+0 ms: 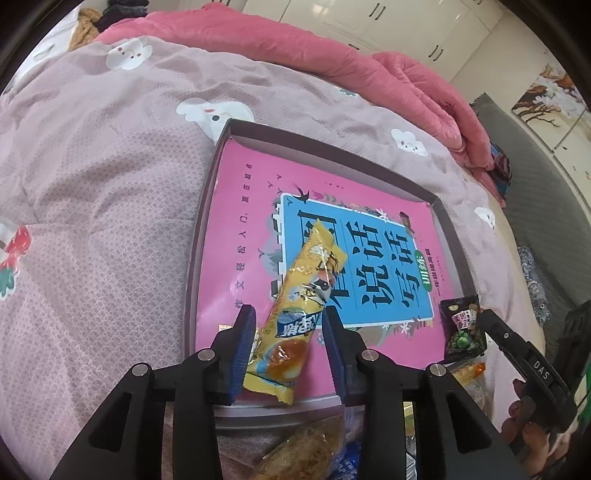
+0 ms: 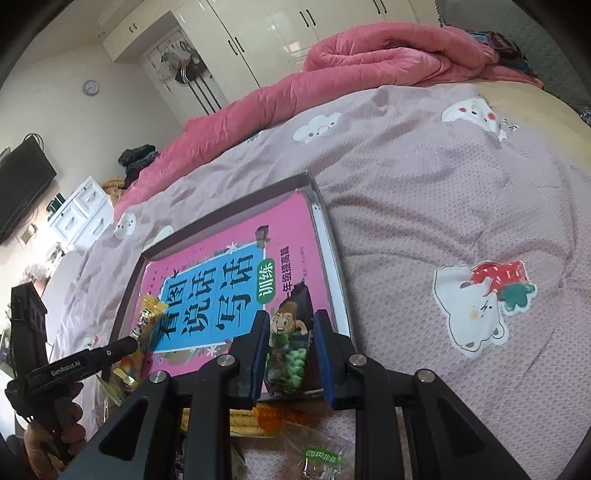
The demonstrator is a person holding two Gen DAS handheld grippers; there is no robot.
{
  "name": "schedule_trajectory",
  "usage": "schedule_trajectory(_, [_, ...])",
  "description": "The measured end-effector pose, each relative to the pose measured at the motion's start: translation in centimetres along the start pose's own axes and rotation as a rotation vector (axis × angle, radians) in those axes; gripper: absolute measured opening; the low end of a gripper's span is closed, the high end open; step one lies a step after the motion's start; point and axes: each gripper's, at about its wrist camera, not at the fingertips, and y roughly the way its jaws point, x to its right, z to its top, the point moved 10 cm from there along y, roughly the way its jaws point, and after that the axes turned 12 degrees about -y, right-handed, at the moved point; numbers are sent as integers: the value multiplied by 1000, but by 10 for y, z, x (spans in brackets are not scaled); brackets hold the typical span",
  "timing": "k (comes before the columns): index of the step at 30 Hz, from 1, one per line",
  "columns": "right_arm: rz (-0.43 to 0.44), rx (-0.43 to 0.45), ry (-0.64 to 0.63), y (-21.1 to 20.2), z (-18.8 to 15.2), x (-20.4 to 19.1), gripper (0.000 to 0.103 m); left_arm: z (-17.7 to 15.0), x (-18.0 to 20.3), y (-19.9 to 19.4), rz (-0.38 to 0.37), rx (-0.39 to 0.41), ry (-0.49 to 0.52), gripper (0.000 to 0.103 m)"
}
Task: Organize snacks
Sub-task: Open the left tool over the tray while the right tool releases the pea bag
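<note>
Yellow, crinkly and light, the snack stick [image 1: 306, 306] lay between the gaping left tongs [image 1: 288, 354], while the right tongs [image 2: 291, 354] seemingly pinched the green-pea packet [image 2: 290, 360].

A bed [image 2: 424, 192] with a mauve bunny-print cover spreads ahead of the tongs. Beyond it lies a bunched pink quilt [image 2: 332, 70], then glossy white wardrobes [image 2: 266, 33]. Far left hang a round wall clock [image 2: 90, 87] and a dark television [image 2: 22, 184] above a white drawer chest [image 2: 79, 214].
</note>
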Motion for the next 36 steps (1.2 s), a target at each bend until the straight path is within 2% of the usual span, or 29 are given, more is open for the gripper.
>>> schedule_trajectory(3, [-4, 2, 5, 0, 1, 2, 26, 1, -1, -1, 0, 2, -8, 40])
schedule_trajectory(5, [-7, 7, 11, -1, 2, 3, 26, 3, -1, -3, -7, 6, -14, 46])
schedule_trajectory(11, [1, 26, 26, -6, 5, 3, 26, 8, 6, -14, -29, 34, -6, 54])
schedule_trajectory(16, [8, 40, 23, -11, 8, 0, 28, 10, 10, -26, -41, 61, 11, 58])
schedule_trajectory(20, [25, 57, 9, -15, 11, -7, 35, 13, 10, -39, -48, 89, 14, 64])
schedule_trajectory(28, [46, 72, -53, -20, 14, -24, 43, 16, 6, -56, -45, 125, 15, 73])
schedule_trajectory(36, [48, 76, -96, -28, 10, -35, 50, 7, 4, -64, -31, 128, 36, 75])
